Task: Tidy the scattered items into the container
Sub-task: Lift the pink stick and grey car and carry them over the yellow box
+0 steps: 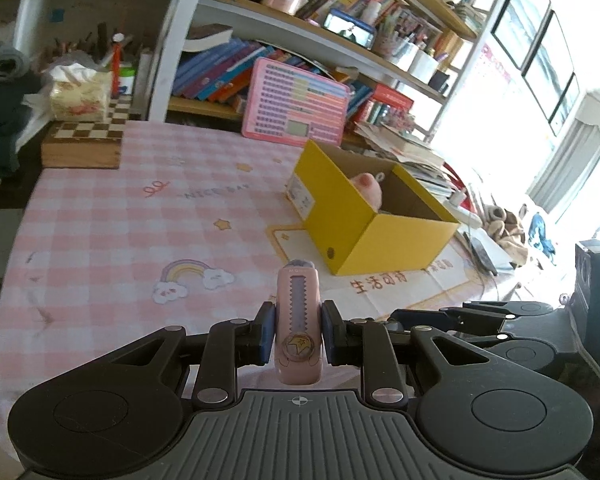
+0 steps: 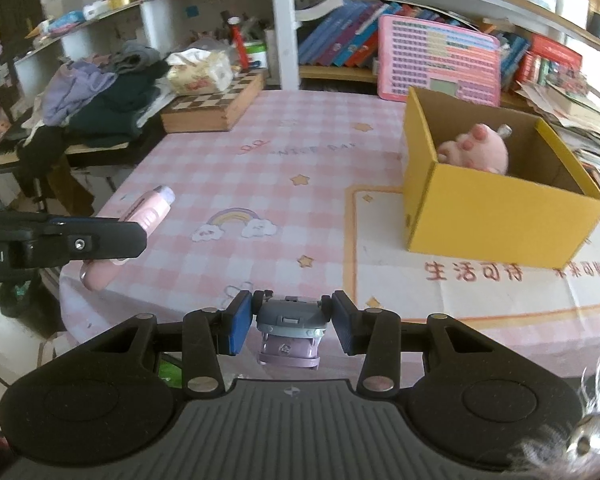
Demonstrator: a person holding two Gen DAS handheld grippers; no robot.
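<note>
My left gripper (image 1: 298,330) is shut on a pink utility knife (image 1: 298,312), held above the pink checked tablecloth (image 1: 140,208). It also shows in the right wrist view (image 2: 140,216), at the left, with the knife (image 2: 152,206) sticking out of it. My right gripper (image 2: 290,322) is shut on a small grey and purple toy (image 2: 290,334) near the table's front edge. The open yellow cardboard box (image 1: 352,220) stands to the right, also in the right wrist view (image 2: 496,208). A pink plush toy (image 2: 480,148) lies inside it (image 1: 366,188).
A wooden chessboard box (image 2: 216,106) with a tissue pack sits at the back left. A pink tablet toy (image 2: 440,60) leans on the bookshelf behind the box. A pile of clothes (image 2: 100,92) lies left of the table. Stacked papers (image 1: 412,152) lie right of the box.
</note>
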